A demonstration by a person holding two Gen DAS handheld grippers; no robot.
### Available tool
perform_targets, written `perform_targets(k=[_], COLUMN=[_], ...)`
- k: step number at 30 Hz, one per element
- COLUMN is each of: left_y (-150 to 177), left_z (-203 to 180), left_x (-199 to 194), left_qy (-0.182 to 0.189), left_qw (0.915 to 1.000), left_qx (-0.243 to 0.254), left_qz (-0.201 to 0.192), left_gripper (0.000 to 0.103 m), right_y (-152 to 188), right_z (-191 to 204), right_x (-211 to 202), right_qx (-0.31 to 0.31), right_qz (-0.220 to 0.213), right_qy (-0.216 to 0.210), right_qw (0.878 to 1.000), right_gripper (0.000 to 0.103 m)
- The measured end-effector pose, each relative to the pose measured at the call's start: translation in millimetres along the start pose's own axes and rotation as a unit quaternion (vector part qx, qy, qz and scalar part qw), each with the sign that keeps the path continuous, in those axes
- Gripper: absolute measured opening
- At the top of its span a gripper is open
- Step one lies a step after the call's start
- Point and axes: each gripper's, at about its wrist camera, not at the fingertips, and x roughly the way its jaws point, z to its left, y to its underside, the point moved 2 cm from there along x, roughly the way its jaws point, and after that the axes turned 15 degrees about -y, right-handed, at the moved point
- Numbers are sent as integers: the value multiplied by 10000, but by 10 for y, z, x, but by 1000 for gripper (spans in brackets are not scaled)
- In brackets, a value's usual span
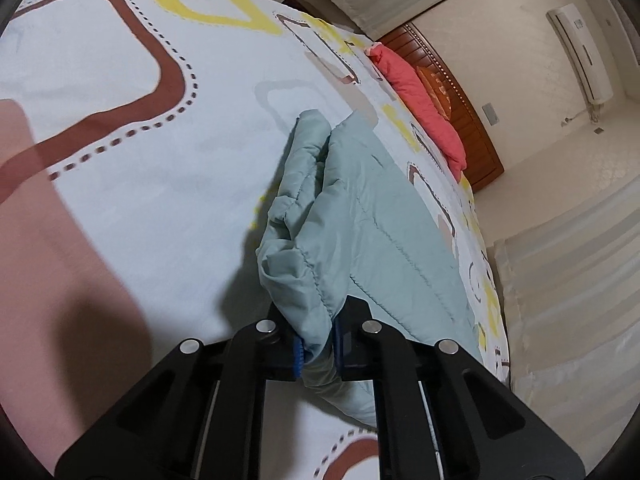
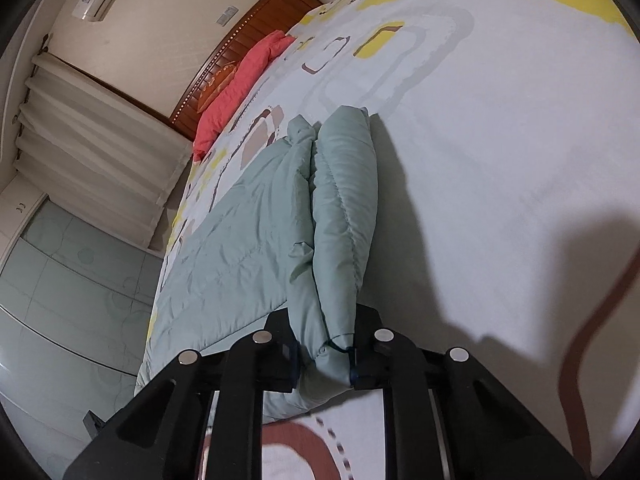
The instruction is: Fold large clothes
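Observation:
A pale green quilted garment (image 1: 360,216) lies on a bed, its near edge bunched and lifted. My left gripper (image 1: 318,350) is shut on a thick bunch of that edge, the fabric squeezed between the blue pads (image 1: 297,354). In the right wrist view the same green garment (image 2: 240,240) spreads to the left, with a folded roll running along its right side. My right gripper (image 2: 326,364) is shut on the near end of that roll. The fabric hides most of the fingertips in both views.
The bed (image 1: 140,200) has a white sheet with brown, yellow and grey shapes. A coral pillow (image 1: 420,96) lies by the wooden headboard (image 1: 460,104). Curtains (image 2: 92,128) and a glass-door wardrobe (image 2: 60,280) stand beside the bed. An air conditioner (image 1: 580,52) hangs on the wall.

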Motion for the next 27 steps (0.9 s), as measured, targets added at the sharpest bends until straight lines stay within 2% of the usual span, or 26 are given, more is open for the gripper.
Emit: perform_targets(k=[13, 27], left_y=[306, 319], left_z=[346, 393], left_x=[-304, -333], left_qy=[-147, -169], left_qw=[9998, 9998], left_qx=[-74, -119], left_qz=[71, 81], left_gripper=[10, 10], right_y=[211, 268], right_z=[-77, -123], right_x=[-224, -269], right_qx=[-2, 66], right_qz=[174, 154], right_qy=[-47, -74], right_qw=[9998, 9998], right_gripper=[17, 17])
